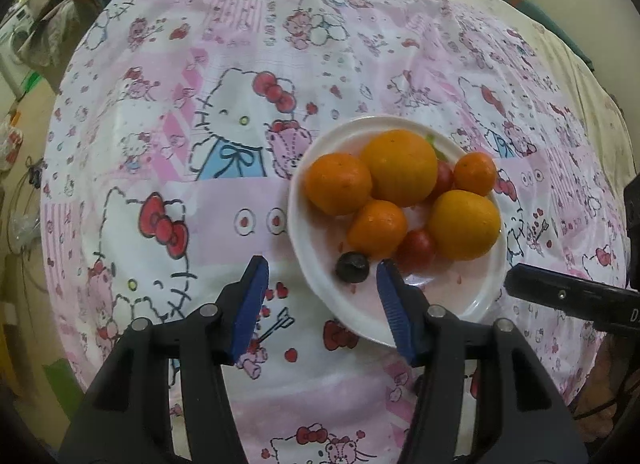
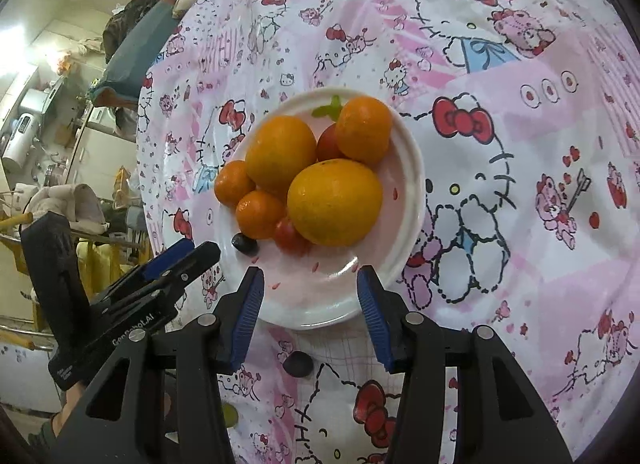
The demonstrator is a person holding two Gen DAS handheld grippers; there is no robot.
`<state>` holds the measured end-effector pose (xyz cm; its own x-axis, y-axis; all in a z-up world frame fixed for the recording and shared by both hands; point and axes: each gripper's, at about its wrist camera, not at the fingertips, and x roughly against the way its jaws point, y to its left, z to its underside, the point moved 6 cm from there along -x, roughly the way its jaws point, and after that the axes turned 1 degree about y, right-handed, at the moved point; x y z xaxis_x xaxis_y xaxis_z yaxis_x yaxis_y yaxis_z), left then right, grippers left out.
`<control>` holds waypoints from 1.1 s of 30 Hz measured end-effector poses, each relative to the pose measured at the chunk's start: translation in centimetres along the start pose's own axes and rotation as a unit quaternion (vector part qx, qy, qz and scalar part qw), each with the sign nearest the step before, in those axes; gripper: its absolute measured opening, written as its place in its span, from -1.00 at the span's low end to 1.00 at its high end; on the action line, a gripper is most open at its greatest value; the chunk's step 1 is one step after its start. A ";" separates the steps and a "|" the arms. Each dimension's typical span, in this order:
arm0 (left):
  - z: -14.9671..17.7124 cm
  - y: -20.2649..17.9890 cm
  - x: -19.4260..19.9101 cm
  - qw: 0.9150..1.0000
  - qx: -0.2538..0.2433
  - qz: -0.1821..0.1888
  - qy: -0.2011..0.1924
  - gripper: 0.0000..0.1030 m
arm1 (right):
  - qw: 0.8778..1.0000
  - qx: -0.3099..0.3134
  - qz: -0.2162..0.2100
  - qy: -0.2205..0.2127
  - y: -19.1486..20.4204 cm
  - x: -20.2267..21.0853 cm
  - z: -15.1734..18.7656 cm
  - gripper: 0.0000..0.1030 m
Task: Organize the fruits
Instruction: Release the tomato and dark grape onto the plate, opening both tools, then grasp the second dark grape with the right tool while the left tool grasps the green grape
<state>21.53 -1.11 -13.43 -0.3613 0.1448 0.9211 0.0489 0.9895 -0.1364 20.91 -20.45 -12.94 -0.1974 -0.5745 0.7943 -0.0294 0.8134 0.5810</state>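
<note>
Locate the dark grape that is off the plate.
In the right wrist view, the loose dark grape lies on the tablecloth just below the plate rim, between the right tongs.

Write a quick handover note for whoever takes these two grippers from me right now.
Left gripper: open, empty, hovering at the near rim of the white plate.
Right gripper: open, empty, over the plate's near edge.
On the plate: five oranges, largest in front, two cherry tomatoes, one dark grape.
Left: a second dark grape lies on the tablecloth just off the plate, and a green grape is partly hidden behind the right gripper. Both probably go on the plate.
</note>
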 end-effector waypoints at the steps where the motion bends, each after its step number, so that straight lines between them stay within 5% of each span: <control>1: 0.0 0.1 0.2 1.000 0.002 0.000 -0.001 0.02 | 1.000 0.000 0.001 -0.002 0.0 0.2 0.0 -0.01; 18: 2.6 0.4 4.9 1.000 -0.007 -0.015 -0.014 0.03 | 1.000 0.018 0.007 -0.001 1.0 1.5 2.5 -0.01; 22: 4.0 0.8 6.5 1.000 0.005 -0.019 -0.024 0.34 | 1.000 0.023 0.009 0.016 1.3 0.5 4.3 -0.01; 33: 8.4 3.2 8.1 0.998 0.056 -0.015 -0.002 0.38 | 0.997 0.015 0.023 0.070 1.7 -3.7 7.4 -0.01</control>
<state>10.98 3.24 -9.50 -0.3654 0.1145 0.9238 -0.0664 0.9867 -0.1486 14.32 -16.31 -16.23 -0.0606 -0.5419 0.8383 -0.0537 0.8403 0.5394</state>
